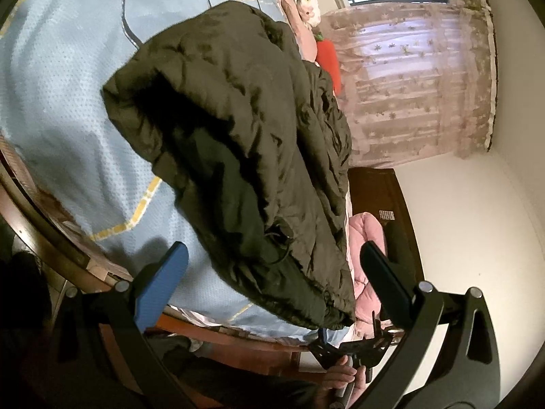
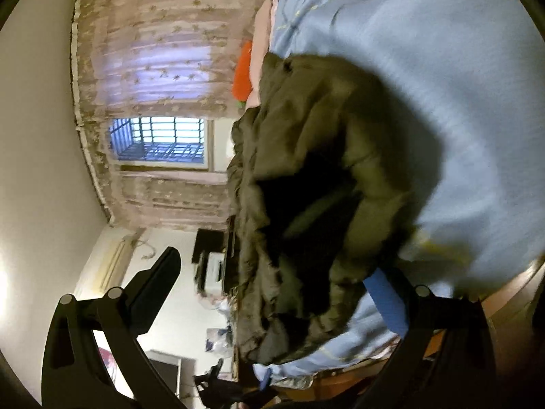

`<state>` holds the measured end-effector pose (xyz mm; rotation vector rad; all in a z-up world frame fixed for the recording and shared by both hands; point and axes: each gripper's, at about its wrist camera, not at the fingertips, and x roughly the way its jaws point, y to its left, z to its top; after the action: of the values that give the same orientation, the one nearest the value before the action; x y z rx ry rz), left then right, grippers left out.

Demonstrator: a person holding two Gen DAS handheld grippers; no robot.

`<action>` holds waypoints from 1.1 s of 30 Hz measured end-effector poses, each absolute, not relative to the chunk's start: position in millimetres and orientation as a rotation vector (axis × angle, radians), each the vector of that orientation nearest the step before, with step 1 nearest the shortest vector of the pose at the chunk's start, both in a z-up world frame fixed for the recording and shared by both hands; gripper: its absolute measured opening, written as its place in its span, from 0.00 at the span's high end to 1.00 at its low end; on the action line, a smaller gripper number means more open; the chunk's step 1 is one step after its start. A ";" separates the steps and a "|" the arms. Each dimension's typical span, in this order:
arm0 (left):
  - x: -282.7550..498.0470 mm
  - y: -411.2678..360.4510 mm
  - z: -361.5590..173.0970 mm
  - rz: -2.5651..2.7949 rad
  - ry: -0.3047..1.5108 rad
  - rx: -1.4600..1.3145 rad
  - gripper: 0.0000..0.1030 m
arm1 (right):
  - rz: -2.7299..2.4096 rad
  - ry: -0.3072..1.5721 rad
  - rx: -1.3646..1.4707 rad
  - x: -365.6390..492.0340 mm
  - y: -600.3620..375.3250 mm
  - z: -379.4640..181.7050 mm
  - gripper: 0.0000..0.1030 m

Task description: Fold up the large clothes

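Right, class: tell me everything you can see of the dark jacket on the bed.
The dark jacket is a puffy, quilted, olive-black garment, crumpled in a loose heap, not folded flat. It lies on the light blue bedspread near the bed's edge. A thin cord shows near its lower hem. The left tool and right tool are both open, and neither grips it.

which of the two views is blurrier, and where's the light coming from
The right wrist view is blurrier: the dark jacket and blue bedspread smear with motion, while the left wrist view shows the jacket's wrinkles crisply. Daylight enters through the barred window behind the sheer curtain, in both views. Fisheye distortion bends the bed's edge in each.
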<state>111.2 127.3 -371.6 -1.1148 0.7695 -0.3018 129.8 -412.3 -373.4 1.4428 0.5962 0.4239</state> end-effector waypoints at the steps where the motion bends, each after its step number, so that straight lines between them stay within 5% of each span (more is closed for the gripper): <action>1: 110.1 128.9 -370.9 -0.299 0.767 -1.115 0.02 | 0.432 0.597 1.431 131.7 -408.6 -371.5 0.01; 33: 142.1 131.9 -390.2 -0.266 0.759 -1.246 0.02 | 0.522 0.526 1.521 149.1 -405.8 -375.9 0.04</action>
<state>142.1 131.9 -390.2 -1.2455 0.7593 -0.2663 149.1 -405.8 -375.9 1.5208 0.5263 0.5215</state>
